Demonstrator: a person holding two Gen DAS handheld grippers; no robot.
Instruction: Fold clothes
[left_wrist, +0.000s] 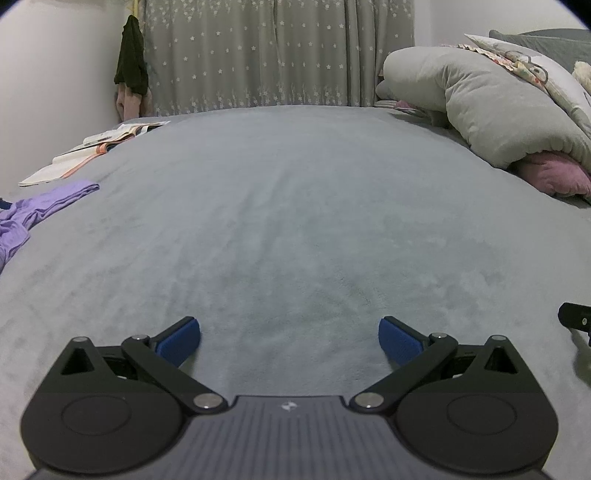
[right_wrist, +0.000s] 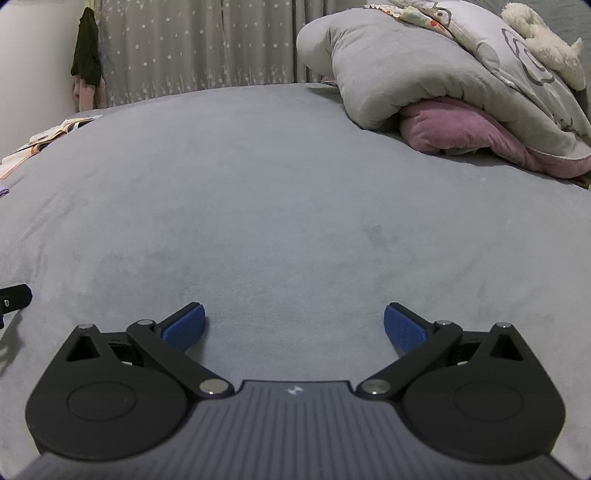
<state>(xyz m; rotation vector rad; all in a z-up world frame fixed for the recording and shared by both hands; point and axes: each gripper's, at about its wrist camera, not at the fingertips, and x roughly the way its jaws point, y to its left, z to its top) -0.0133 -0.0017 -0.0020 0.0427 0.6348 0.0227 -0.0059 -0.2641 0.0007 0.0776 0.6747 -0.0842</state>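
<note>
A crumpled purple garment (left_wrist: 26, 218) lies at the left edge of the grey bed cover (left_wrist: 295, 206), far from both grippers. My left gripper (left_wrist: 289, 341) hovers low over bare cover, its blue pads (left_wrist: 179, 341) wide apart, open, with nothing between them. My right gripper (right_wrist: 294, 328) is likewise open over the bed cover (right_wrist: 277, 192), nothing between its blue pads (right_wrist: 404, 330). A black part of the right gripper (left_wrist: 576, 317) shows at the right edge of the left wrist view. Only a sliver of the purple garment (right_wrist: 3, 192) shows in the right wrist view.
Open books (left_wrist: 92, 147) lie at the far left of the bed. A rolled grey quilt (right_wrist: 424, 74) over a pink blanket (right_wrist: 461, 129) and pillows is piled at the far right. A star-patterned curtain (left_wrist: 258, 55) hangs behind, with dark clothes (left_wrist: 131, 55) hanging in the corner.
</note>
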